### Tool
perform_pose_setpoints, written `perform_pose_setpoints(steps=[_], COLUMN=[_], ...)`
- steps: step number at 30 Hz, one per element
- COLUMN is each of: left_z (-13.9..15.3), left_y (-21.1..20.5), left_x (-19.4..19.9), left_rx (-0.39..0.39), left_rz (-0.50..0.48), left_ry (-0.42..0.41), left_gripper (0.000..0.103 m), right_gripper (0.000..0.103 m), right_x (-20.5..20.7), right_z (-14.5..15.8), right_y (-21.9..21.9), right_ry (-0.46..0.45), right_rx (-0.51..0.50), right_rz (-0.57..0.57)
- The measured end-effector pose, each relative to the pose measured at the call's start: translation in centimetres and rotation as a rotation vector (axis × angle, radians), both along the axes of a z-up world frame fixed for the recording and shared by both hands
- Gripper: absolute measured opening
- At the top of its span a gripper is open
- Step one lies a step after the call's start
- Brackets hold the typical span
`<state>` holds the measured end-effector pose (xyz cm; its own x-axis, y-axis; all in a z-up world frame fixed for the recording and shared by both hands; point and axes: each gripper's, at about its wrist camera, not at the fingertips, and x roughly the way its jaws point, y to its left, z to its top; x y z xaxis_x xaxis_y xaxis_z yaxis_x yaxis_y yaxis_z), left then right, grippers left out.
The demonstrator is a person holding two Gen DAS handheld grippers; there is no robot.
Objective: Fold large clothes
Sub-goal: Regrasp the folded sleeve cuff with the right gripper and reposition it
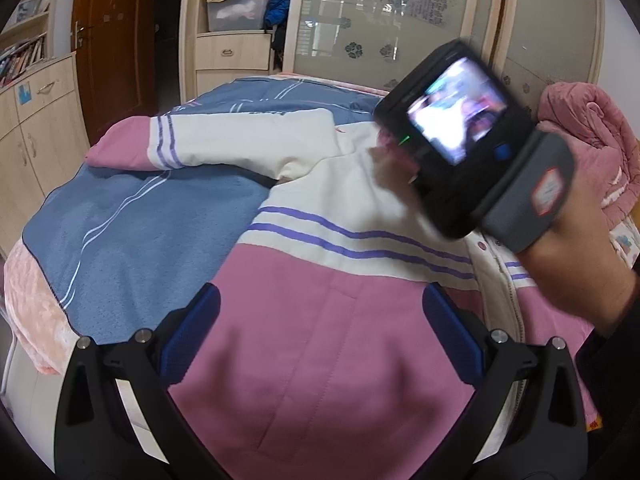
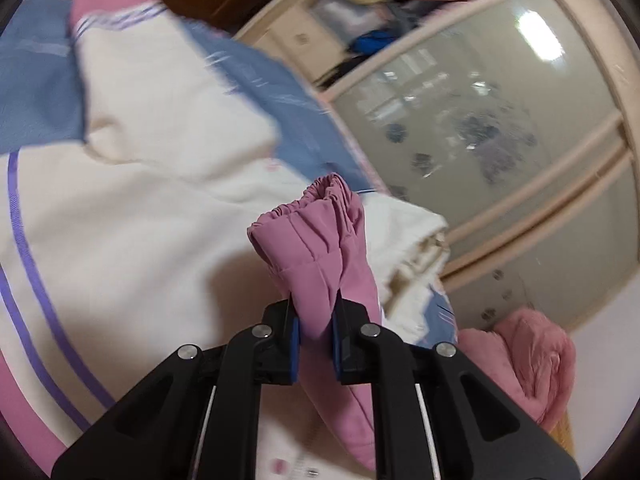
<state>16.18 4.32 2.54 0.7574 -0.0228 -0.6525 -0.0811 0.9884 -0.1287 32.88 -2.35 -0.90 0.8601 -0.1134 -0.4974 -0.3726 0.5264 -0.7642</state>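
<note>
A large pink and cream jacket (image 1: 328, 320) with purple stripes lies spread on the bed, its far sleeve (image 1: 224, 140) stretched out to the left. My left gripper (image 1: 320, 332) hovers open above the pink lower part, nothing between its blue pads. In the right wrist view my right gripper (image 2: 315, 328) is shut on the jacket's other pink sleeve cuff (image 2: 316, 236), which stands up out of the jaws over the cream body (image 2: 132, 216). In the left wrist view the right gripper's camera body (image 1: 460, 136) and the hand (image 1: 572, 264) holding it are blurred, above the jacket's right shoulder.
The bed has a blue and pink cover (image 1: 132, 232). A crumpled pink blanket (image 1: 592, 132) lies at the right side. Behind the bed stands a wardrobe with frosted glass doors (image 1: 380, 12) and open shelves of clothes (image 1: 244, 0). Low cabinets (image 1: 36, 120) line the left wall.
</note>
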Motion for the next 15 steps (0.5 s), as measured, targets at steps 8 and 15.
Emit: perform_pose_setpoints(steps=[8,15], left_z=[0.3,2.1], left_y=[0.9,3.3], left_x=[-0.3,-2.1], left_rx=[-0.011,-0.135], left_rz=[0.015,0.061], left_ry=[-0.005,-0.133], left_gripper=[0.101,0.101], right_gripper=[0.071,0.093], right_x=[0.7,-5.5], right_z=[-2.5,2.1], right_y=[1.0,-2.4], right_ry=[0.026,0.035], right_rx=[-0.071,0.121], right_rz=[-0.002,0.188])
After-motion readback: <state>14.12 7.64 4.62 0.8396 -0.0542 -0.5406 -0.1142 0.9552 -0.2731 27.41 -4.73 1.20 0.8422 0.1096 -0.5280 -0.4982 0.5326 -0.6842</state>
